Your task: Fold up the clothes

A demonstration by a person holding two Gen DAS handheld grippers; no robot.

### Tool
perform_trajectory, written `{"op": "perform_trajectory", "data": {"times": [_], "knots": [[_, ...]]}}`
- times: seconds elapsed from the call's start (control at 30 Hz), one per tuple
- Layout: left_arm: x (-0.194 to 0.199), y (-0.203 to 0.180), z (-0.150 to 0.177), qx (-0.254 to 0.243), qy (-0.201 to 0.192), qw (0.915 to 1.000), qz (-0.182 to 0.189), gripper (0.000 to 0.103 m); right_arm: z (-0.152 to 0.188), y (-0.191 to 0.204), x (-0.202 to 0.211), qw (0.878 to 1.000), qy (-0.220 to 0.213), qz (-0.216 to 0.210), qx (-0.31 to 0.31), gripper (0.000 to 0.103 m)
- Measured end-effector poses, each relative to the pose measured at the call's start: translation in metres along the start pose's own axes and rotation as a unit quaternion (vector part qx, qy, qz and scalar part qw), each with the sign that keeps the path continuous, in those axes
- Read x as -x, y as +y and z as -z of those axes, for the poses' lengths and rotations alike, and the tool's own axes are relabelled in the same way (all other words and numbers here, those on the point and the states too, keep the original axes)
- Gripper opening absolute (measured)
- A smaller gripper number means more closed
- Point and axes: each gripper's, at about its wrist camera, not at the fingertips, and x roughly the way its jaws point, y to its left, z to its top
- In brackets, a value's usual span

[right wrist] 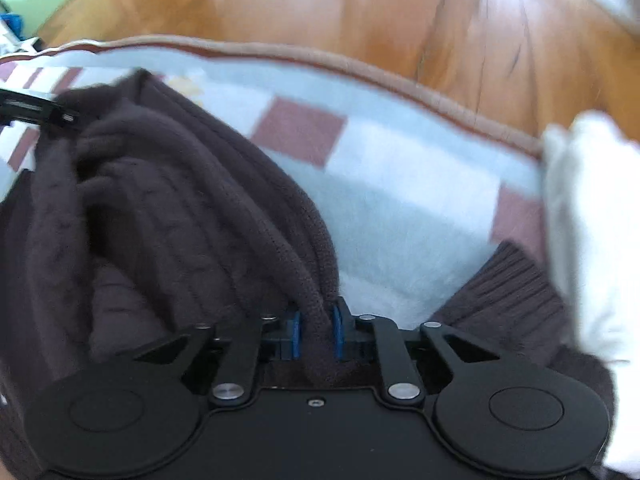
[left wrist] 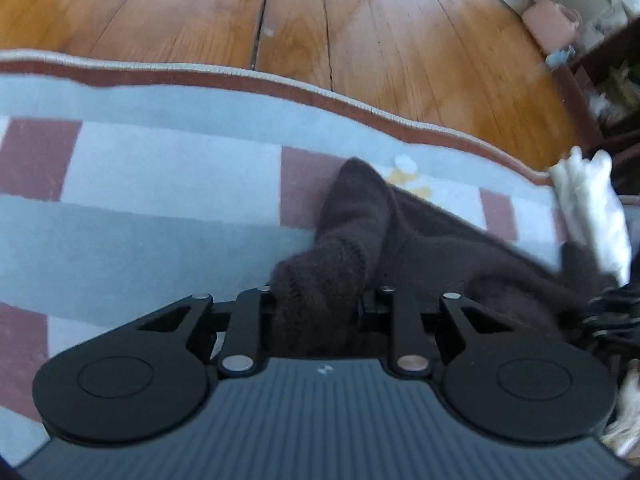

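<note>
A dark brown knitted sweater (left wrist: 436,248) lies bunched on a blue, white and maroon checked rug (left wrist: 160,168). In the left wrist view my left gripper (left wrist: 320,300) is shut on a thick fold of the sweater, which hides both fingertips. In the right wrist view my right gripper (right wrist: 316,332) pinches a rolled edge of the same sweater (right wrist: 168,200) between its blue pads (right wrist: 296,332). A ribbed cuff (right wrist: 508,292) lies to the right on the rug (right wrist: 400,208). The other gripper's black tip (right wrist: 36,112) shows at the far left, against the sweater.
Wooden floorboards (left wrist: 360,40) lie beyond the rug's brown border (left wrist: 280,84). A white cloth (left wrist: 592,208) sits at the rug's right edge, also seen as the white cloth (right wrist: 592,240). A pink object (left wrist: 552,28) and dark shelving (left wrist: 616,92) stand at the far right.
</note>
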Motion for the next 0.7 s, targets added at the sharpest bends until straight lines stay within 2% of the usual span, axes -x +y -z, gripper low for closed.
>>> {"op": "perform_trajectory", "data": {"times": [0.07, 0.17, 0.27, 0.37, 0.47, 0.57, 0.67, 0.7], "knots": [[0.005, -0.018, 0.003, -0.046, -0.014, 0.9976, -0.049, 0.020, 0.003, 0.007, 0.019, 0.999, -0.034, 0.027, -0.004, 0.016], [0.018, -0.043, 0.007, -0.101, -0.045, 0.9881, -0.108, 0.019, -0.003, 0.020, 0.053, 0.993, -0.089, 0.076, -0.005, 0.009], [0.056, -0.055, 0.006, -0.102, -0.108, 0.9813, -0.123, 0.018, -0.014, 0.036, 0.093, 0.983, -0.153, 0.097, 0.012, 0.006], [0.110, -0.061, 0.005, -0.099, -0.195, 0.9655, -0.142, 0.017, -0.030, 0.052, 0.133, 0.971, -0.209, 0.108, 0.038, 0.006], [0.172, -0.059, 0.001, -0.071, -0.273, 0.9478, -0.149, 0.017, -0.047, 0.066, 0.165, 0.958, -0.256, 0.117, 0.060, 0.006], [0.225, -0.046, -0.017, -0.045, -0.316, 0.9380, -0.136, 0.017, -0.076, 0.076, 0.192, 0.945, -0.291, 0.127, 0.081, 0.006], [0.247, -0.040, -0.047, -0.053, -0.336, 0.9236, -0.177, 0.017, -0.116, 0.079, 0.209, 0.932, -0.332, 0.109, 0.092, 0.006], [0.252, -0.037, -0.056, -0.052, -0.343, 0.9181, -0.192, 0.020, -0.128, 0.083, 0.202, 0.927, -0.343, 0.110, 0.100, 0.007]]}}
